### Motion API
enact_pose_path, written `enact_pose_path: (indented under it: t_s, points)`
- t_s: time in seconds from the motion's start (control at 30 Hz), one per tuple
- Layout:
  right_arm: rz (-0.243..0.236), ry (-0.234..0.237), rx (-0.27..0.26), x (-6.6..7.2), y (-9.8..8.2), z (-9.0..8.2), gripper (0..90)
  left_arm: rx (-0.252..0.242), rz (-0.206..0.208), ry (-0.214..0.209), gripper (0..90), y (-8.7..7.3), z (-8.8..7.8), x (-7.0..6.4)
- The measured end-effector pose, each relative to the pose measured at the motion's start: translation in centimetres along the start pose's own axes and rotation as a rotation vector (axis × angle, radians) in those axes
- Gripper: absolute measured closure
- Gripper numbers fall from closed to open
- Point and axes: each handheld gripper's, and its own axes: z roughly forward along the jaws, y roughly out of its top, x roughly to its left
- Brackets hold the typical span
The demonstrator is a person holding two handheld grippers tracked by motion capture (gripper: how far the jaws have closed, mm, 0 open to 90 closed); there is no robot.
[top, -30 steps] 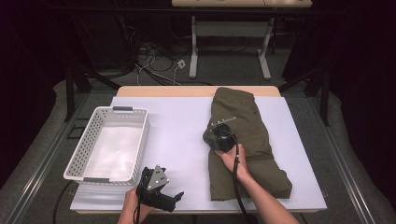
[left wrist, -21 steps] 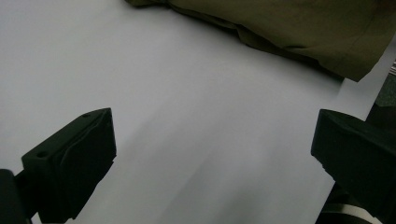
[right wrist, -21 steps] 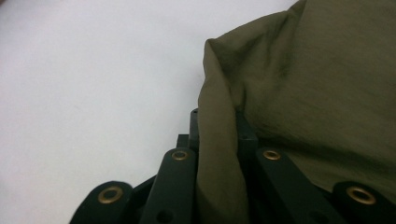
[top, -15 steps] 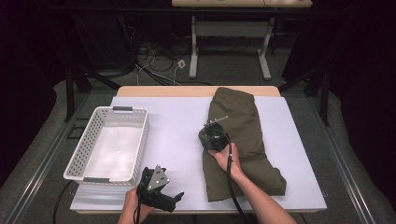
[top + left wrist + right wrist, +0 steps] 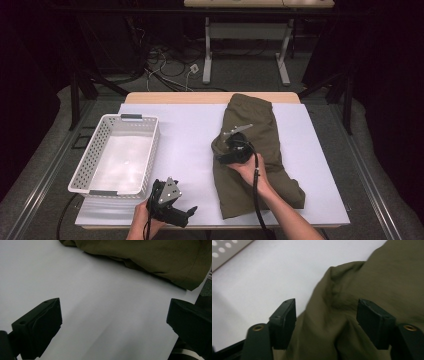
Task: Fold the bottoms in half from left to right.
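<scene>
An olive-green folded garment [image 5: 260, 150] lies on the right half of the white table top [image 5: 190, 135]. My right gripper [image 5: 225, 145] hovers over the garment's left edge, where the cloth is bunched up. Its jaws have just been opening and now stand apart above the olive fabric [image 5: 352, 315], pressing on nothing; the raised fold lies below the gap between them [image 5: 327, 315]. My left gripper [image 5: 186, 216] rests near the table's front edge, open, with bare white surface between its jaws [image 5: 112, 327]. The garment's hem [image 5: 155, 262] shows ahead of it.
A white perforated plastic basket [image 5: 87, 165] stands at the table's left, its corner [image 5: 224, 250] visible in the right gripper view. Table legs and cables sit on the floor behind the table.
The right gripper has let go of the garment's edge and lifted a little, its jaws parting. The cloth stays bunched at the left edge. The left gripper has not moved.
</scene>
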Motion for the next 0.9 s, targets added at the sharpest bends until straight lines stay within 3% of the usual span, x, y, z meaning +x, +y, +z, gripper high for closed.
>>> enact_pose_path:
  t_s: [0.1,0.2,0.37,0.43,0.57,0.7,0.9]
  points:
    - [0.003,0.025,-0.022,-1.3,-0.8,-1.8,25.3,0.008,-0.001,-0.004,0.0,0.0,0.0,0.0]
    - [-0.006,0.003,-0.028,-3.2,-1.8,-3.3,24.2,0.006,-0.004,0.0,0.0,0.0,0.2,0.0]
    - [0.012,-0.048,-0.053,-6.6,-3.8,-5.2,27.5,0.009,0.0,-0.002,0.0,0.1,0.2,-0.1]
    - [0.021,-0.097,-0.056,-7.8,-4.7,-5.7,31.8,0.019,0.004,-0.009,0.0,0.2,0.2,-0.1]
    - [0.031,-0.199,-0.014,-9.8,-6.6,-5.6,43.5,0.028,-0.003,-0.015,0.0,0.6,0.4,-0.3]
    - [0.087,-0.199,0.005,-11.8,-7.5,-4.9,45.2,0.03,-0.002,-0.004,0.0,1.3,0.4,-0.5]
    - [0.114,-0.186,-0.028,-12.4,-7.1,-5.4,34.7,0.057,-0.033,0.019,0.2,2.7,1.2,-0.3]
